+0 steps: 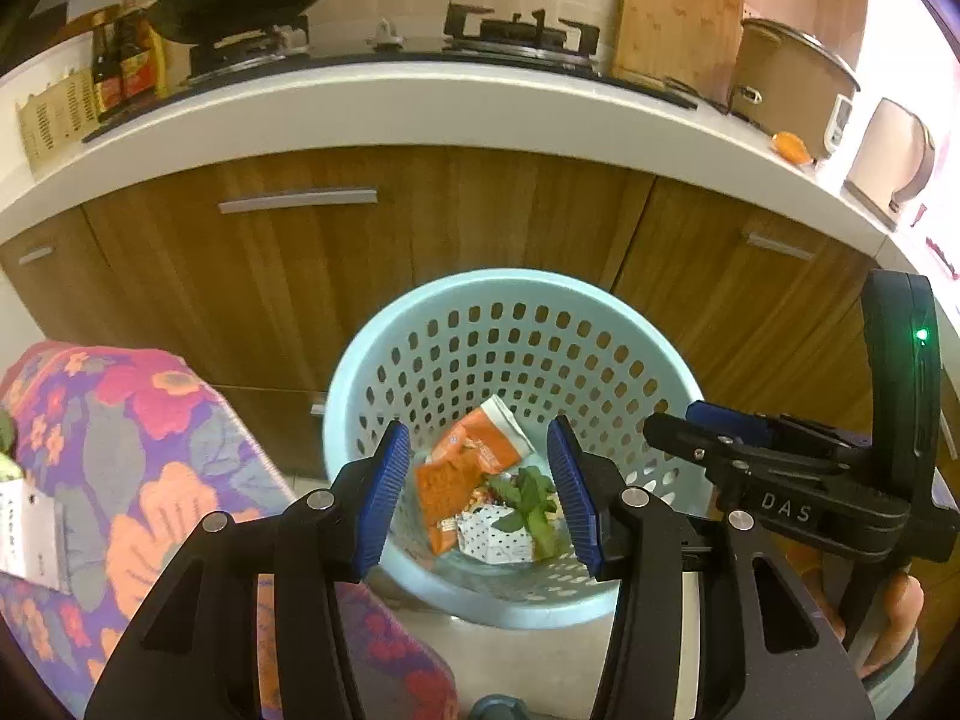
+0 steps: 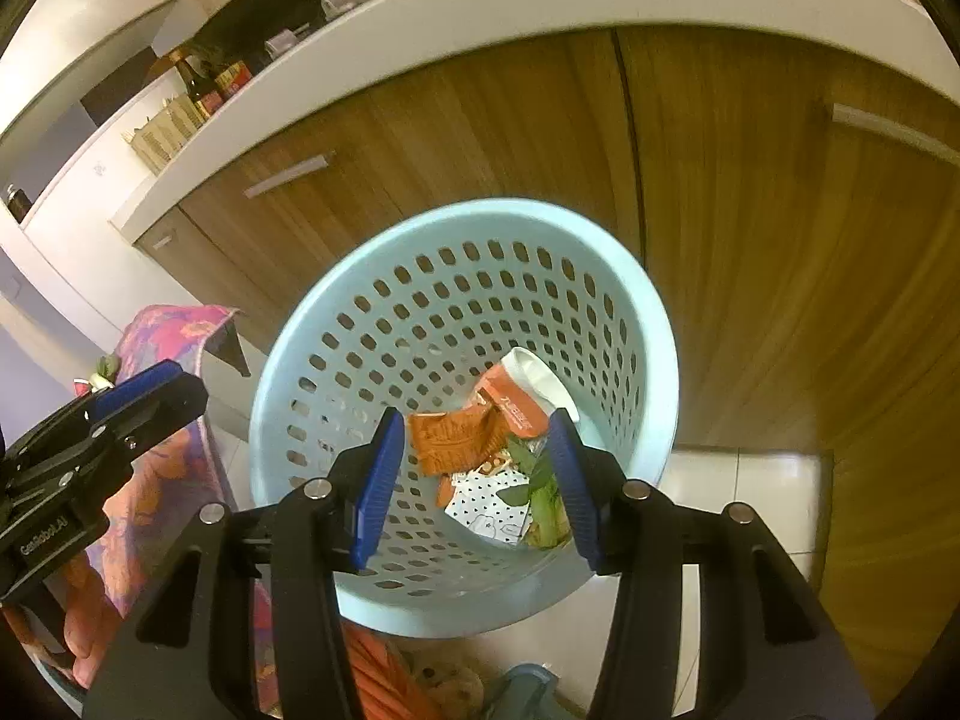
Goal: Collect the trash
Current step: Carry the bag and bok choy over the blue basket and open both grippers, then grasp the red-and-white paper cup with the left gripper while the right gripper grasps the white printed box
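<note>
Both tongs, left gripper (image 1: 477,495) and right gripper (image 2: 474,486), hang parted and empty over the blue basket (image 2: 654,330). Inside lie orange wrappers (image 1: 456,480), dotted paper (image 1: 498,534) and what appear to be leaves (image 1: 528,501): light, limp, crushable; pinch yours at a folded edge.

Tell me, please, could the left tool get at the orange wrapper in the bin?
Probably yes: the left tool hangs open above the bin, and the orange wrapper lies uncovered on top.
</note>
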The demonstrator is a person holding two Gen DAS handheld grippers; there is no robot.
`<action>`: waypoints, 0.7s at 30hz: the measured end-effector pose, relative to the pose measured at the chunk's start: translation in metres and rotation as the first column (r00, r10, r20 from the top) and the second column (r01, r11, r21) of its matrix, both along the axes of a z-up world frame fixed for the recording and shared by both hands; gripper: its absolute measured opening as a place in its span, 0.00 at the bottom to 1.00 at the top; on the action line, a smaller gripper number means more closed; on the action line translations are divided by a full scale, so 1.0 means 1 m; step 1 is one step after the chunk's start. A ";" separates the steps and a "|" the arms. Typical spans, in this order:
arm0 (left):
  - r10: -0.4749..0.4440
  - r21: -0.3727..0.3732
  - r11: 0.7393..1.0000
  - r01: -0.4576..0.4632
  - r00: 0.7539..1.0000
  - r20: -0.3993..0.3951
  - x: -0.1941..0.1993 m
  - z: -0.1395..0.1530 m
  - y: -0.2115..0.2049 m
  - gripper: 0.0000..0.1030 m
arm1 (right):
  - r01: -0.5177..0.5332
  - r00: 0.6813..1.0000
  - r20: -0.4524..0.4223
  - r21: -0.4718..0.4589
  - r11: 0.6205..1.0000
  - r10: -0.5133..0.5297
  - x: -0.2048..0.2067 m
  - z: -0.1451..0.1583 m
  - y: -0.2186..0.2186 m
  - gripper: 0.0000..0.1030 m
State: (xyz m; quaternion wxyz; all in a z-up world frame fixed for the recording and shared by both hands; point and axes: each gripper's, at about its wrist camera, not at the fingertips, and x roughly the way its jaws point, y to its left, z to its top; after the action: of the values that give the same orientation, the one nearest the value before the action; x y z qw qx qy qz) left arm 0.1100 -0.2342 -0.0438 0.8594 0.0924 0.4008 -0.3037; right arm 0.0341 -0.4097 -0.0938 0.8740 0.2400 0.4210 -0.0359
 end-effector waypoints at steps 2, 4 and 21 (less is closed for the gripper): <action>0.009 -0.011 1.000 -0.009 1.000 0.013 -0.004 0.007 0.008 0.45 | -0.009 1.000 0.016 -0.003 1.000 0.009 -0.002 0.007 0.004 0.45; 0.023 -0.023 0.999 -0.023 0.999 0.028 -0.009 0.015 0.019 0.45 | -0.024 0.999 0.040 -0.014 1.000 0.025 -0.003 0.017 0.012 0.45; 0.242 -0.158 0.962 -0.223 0.963 0.116 -0.027 0.073 0.151 0.47 | -0.243 0.949 0.171 -0.138 0.960 0.265 0.010 0.083 0.131 0.52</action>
State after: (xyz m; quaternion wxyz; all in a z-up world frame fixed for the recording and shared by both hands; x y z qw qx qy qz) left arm 0.0827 -0.0831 0.0293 0.9185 0.0028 0.3275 -0.2215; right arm 0.0446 -0.2792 -0.0106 0.9195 0.1353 0.3613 0.0758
